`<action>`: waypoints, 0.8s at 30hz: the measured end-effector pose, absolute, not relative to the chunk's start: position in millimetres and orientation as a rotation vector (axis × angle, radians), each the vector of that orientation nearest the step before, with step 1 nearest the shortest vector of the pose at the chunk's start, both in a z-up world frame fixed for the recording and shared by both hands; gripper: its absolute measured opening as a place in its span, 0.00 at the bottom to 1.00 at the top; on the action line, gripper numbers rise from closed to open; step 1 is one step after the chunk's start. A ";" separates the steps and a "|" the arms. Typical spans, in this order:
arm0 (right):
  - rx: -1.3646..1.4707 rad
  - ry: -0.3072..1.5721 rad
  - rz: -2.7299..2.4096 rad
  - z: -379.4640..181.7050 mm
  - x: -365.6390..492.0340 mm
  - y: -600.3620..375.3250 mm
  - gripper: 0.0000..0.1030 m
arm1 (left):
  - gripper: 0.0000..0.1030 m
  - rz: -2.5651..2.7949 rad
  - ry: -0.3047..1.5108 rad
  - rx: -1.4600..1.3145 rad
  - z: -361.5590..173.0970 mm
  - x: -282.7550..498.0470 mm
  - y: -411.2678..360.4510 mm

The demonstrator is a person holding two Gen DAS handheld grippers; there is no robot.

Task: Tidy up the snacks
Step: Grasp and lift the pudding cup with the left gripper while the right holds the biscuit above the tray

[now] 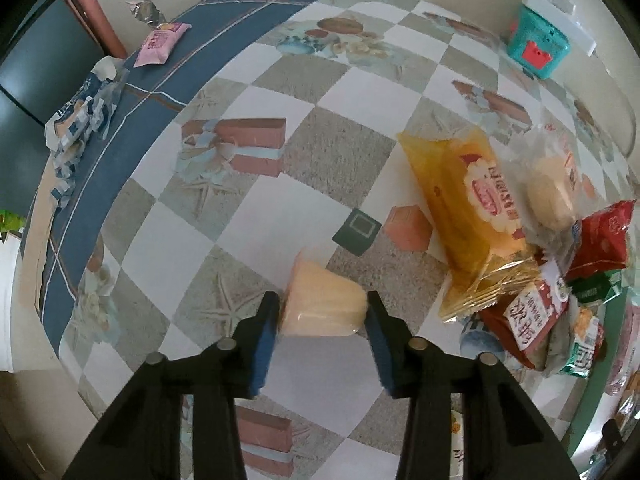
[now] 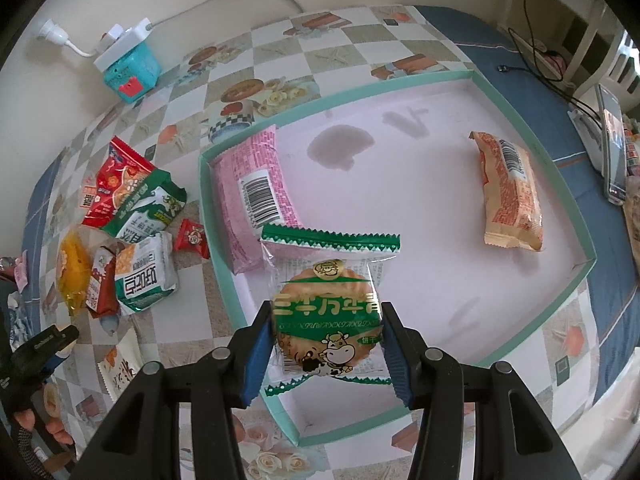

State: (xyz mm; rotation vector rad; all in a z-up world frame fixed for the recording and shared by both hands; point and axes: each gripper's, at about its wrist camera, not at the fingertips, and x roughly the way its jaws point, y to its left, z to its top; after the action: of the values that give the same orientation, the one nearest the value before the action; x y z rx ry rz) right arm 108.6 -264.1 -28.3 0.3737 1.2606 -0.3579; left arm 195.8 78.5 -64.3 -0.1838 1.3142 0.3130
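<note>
Right gripper (image 2: 327,344) is clamped on a round biscuit pack (image 2: 326,312) with green zigzag seals, pinched across its width so it hangs flat over the near corner of the teal-rimmed box (image 2: 520,120). My guess is it's about to be dropped in next to the pink snack pack (image 2: 256,196) and the orange snack pack (image 2: 512,192) already lying inside.

Left gripper (image 1: 322,316) has its blue pads up against both sides of a pale jelly cup (image 1: 322,306) lying tipped on the checkered tabletop (image 1: 280,92). It looks grasped (the contact is tight but I can't swear it's lifted).

The rest of the pile sits beside the box, including a yellow cracker pack (image 1: 468,216) and red packets (image 1: 600,236), still waiting to be sorted.
</note>
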 end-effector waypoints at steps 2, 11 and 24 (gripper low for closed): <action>0.373 1.258 -0.356 -27.6 108.0 -264.2 0.52 | 0.43 0.309 1.311 -0.201 -58.5 194.4 82.9; 0.392 1.252 -0.364 -25.5 105.3 -269.8 0.52 | 0.43 0.323 1.237 -0.200 -15.0 189.8 83.2; 0.488 1.258 -0.487 -34.7 83.7 -334.3 0.52 | 0.43 0.034 1.156 -0.186 38.6 155.2 -27.1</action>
State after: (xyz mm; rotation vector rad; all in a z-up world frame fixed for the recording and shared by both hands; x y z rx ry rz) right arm 83.7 -334.3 -34.7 0.4881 1.2578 -0.4867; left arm 155.2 -27.1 38.6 -0.1857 1.1557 0.0335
